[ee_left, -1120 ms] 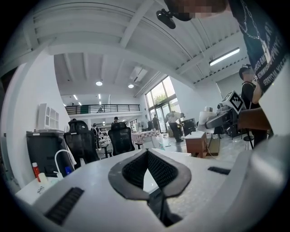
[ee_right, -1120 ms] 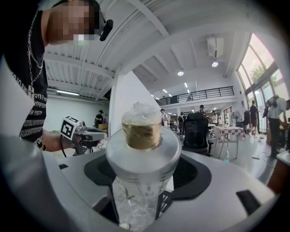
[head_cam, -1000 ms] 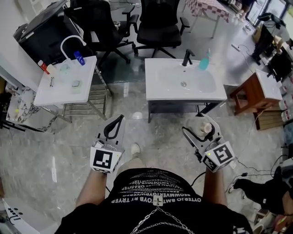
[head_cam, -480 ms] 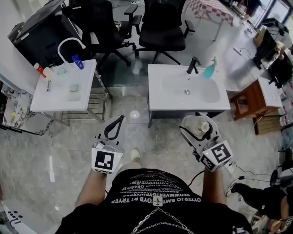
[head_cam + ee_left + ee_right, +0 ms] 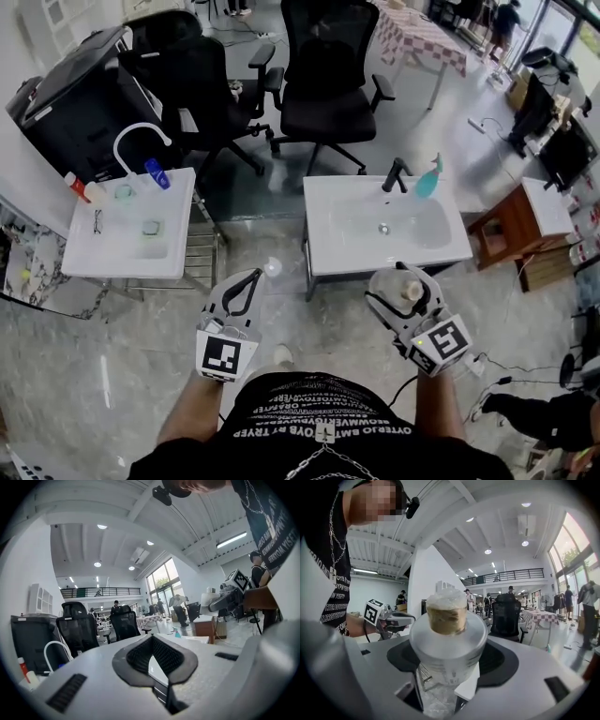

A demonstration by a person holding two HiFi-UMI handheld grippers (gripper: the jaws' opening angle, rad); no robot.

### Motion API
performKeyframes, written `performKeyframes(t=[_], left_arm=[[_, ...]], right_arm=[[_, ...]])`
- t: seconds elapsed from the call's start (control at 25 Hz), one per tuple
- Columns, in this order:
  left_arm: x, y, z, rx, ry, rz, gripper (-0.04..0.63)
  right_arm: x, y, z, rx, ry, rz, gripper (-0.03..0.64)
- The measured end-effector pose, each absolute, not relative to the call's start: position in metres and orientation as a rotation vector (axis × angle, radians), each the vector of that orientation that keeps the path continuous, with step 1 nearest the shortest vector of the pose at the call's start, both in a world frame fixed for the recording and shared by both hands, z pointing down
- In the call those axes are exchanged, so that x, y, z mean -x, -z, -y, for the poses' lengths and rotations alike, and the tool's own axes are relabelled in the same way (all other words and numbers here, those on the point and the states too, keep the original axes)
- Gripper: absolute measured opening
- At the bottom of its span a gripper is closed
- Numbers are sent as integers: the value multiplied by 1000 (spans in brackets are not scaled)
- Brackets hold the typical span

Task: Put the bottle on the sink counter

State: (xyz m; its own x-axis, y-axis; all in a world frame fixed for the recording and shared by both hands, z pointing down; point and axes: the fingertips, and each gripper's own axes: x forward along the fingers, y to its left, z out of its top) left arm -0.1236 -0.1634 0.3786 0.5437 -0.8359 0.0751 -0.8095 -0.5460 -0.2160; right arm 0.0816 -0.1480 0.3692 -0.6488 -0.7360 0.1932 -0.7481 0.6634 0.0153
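A clear plastic bottle [image 5: 406, 289] with a tan neck and pale cap stands upright in my right gripper [image 5: 403, 277], which is shut on it. In the right gripper view the bottle [image 5: 447, 634] fills the middle, clamped between the jaws of the right gripper [image 5: 446, 667]. The white sink counter [image 5: 328, 246] lies just beyond, its near edge close to the bottle. My left gripper [image 5: 249, 277] hangs over the floor left of the counter, shut with nothing in it. In its own view the left gripper [image 5: 152, 638] shows its tips meeting.
On the counter stand a black faucet [image 5: 393, 174] and a teal soap bottle [image 5: 428, 178] behind the basin [image 5: 398, 221]. A second white sink [image 5: 122, 246] with small bottles is at left. Black office chairs [image 5: 323, 84] stand behind, a wooden side table [image 5: 514, 225] at right.
The sink counter has come nearer to both grippers as the person stepped forward. The right gripper still holds the bottle, and the left stays shut.
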Motion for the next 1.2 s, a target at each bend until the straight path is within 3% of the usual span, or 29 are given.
performKeyframes(t=[0.6,1.2], left_arm=[[171,-372,245,2680,181,-1346,6],[148,-393,315,2692,261,-1363,6]], right_arm=[[-31,-366,212,-1271,-66,2641,336],[-49,-408,291,-1236,-145,2618,336]])
